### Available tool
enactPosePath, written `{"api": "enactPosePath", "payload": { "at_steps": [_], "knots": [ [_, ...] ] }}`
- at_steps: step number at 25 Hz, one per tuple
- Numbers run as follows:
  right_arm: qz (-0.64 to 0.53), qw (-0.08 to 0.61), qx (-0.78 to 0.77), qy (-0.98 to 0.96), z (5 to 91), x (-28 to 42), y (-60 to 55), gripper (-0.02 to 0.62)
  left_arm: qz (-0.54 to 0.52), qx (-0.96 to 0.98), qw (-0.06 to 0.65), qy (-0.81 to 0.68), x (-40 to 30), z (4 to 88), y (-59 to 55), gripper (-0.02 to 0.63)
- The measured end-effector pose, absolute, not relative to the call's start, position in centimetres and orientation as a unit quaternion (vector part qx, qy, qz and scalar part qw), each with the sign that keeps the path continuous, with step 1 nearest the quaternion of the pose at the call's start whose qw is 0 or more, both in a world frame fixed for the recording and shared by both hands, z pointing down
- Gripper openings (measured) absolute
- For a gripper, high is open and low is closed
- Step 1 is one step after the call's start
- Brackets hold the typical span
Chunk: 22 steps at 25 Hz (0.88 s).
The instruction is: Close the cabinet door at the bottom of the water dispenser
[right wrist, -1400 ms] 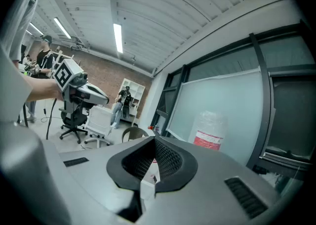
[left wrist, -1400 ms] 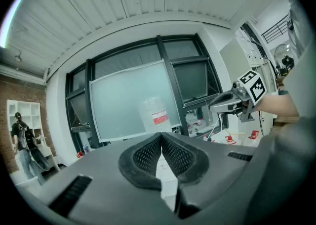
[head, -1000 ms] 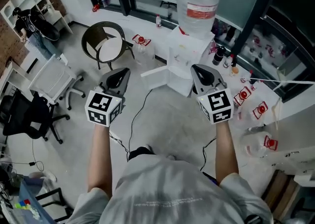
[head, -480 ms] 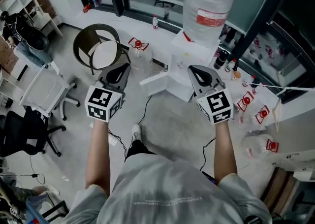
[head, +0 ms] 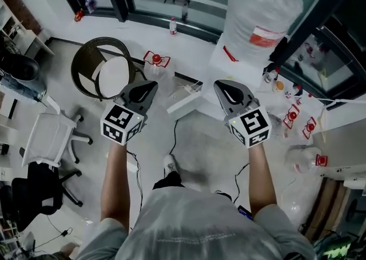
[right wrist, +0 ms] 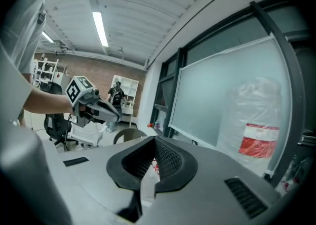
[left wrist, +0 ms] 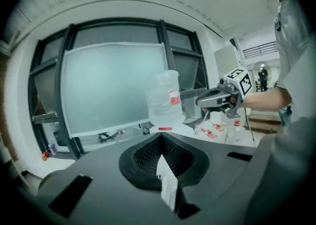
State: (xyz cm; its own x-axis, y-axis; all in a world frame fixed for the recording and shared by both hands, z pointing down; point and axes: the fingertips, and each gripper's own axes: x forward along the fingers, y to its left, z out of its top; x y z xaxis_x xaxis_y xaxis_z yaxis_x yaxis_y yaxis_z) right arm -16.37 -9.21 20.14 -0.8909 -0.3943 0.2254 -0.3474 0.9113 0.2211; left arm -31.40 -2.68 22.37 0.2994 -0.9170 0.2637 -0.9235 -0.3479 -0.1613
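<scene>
- Both claws are held low and forward, side by side, aimed at the water dispenser [head: 239, 71]. This is judged to be the approach to its base.
- The left gripper [head: 152, 86] is seen pinched fully shut. Its ribbed black pads are pressed together and nothing is caught between them.
- The right gripper [head: 218, 84] is likewise closed tight and empty. Closed tips are judged fit for a push, since no grasp is needed to swing a panel home.
- The cabinet door [head: 184, 100] is found at the foot of the dispenser, swung out to its left in the head view and standing open. It is a flat, smooth white panel with a hard straight edge.
- The panel's outer end is presented toward the left gripper, so the nudge is probably to be given from that side. No contact with it is shown yet.
- The water bottle [head: 260, 13] is seated upturned on top of the dispenser. It is made of translucent, crinkled plastic and banded by a red label.
- A round chair [head: 103, 73] is parked well to the left of the dispenser, with a dark woven rim and a pale seat.
- A thin black cable [head: 174, 130] is trailed across the grey floor in front of the dispenser, where feet must be placed with care.
</scene>
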Motion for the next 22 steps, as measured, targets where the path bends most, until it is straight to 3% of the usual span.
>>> {"api": "enactPosePath", "payload": {
  "at_steps": [13,14,16,22],
  "knots": [
    [0.009,0.225,0.254,-0.941,37.4,-24.1,-16.5,0.029,0.164,0.835,0.114,-0.512,-39.1,39.5,-10.6,0.023],
    [0.025,0.229,0.25,-0.94,39.1,-24.4,-16.7,0.049,0.175,0.837,0.123,-0.503,-39.0,41.3,-10.8,0.026],
    [0.053,0.241,0.242,-0.938,42.8,-24.9,-16.8,0.145,0.199,0.839,0.142,-0.486,-38.9,45.0,-11.0,0.12],
    [0.106,0.28,0.244,-0.922,54.5,-23.7,-16.7,0.164,0.229,0.822,0.209,-0.478,-38.9,57.6,-11.0,0.153]
  ]
}}
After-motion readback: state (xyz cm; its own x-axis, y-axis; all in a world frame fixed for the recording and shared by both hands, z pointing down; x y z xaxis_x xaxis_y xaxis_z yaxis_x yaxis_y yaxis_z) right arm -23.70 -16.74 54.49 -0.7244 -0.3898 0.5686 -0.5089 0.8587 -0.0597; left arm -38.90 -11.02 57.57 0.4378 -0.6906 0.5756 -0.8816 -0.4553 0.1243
